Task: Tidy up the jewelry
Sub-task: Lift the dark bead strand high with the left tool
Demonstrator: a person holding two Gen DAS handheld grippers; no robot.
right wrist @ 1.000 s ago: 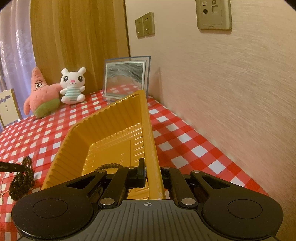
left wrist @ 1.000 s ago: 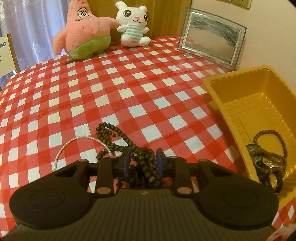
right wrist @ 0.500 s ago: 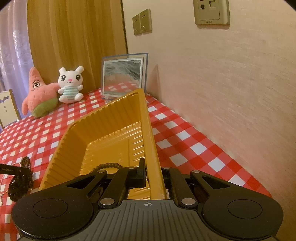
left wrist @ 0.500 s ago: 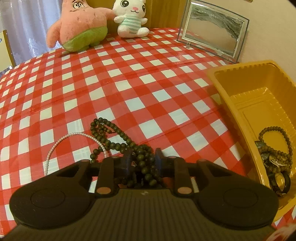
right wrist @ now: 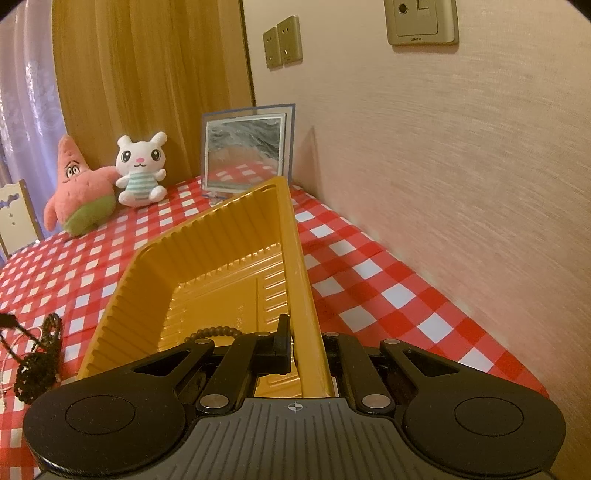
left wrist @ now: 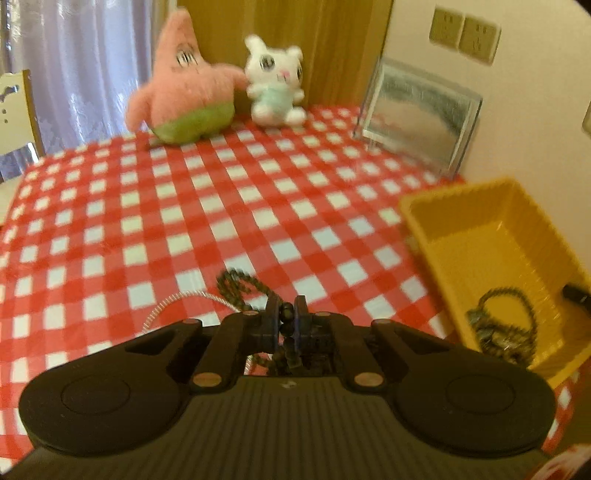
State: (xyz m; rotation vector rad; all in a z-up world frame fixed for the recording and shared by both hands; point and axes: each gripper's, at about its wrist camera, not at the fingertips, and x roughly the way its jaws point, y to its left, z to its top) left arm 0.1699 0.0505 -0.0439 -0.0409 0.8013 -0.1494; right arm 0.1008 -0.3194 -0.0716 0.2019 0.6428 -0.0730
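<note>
now the left gripper [left wrist: 284, 309] was closing on the dark wooden bead necklace [left wrist: 236, 288], lifted partly off the red-checked tablecloth [left wrist: 184, 206] since before; the right gripper [right wrist: 303, 341] stayed clamped on the yellow plastic tray [right wrist: 207, 258] rim, ready for the drop.

We see a table under a red-and-white checked tablecloth [left wrist: 221, 206] pushed against a pale textured wall [right wrist: 461, 166] on the right. On that wall sit a beige double switch plate [right wrist: 282, 40] and, nearer, a socket plate [right wrist: 421, 20]. At the far side hangs a mustard curtain [right wrist: 147, 74], with a sheer lilac curtain [left wrist: 85, 55] to its left. A cream chair back [left wrist: 18, 110] stands at the far left. The light is warm and yellowish.
</note>
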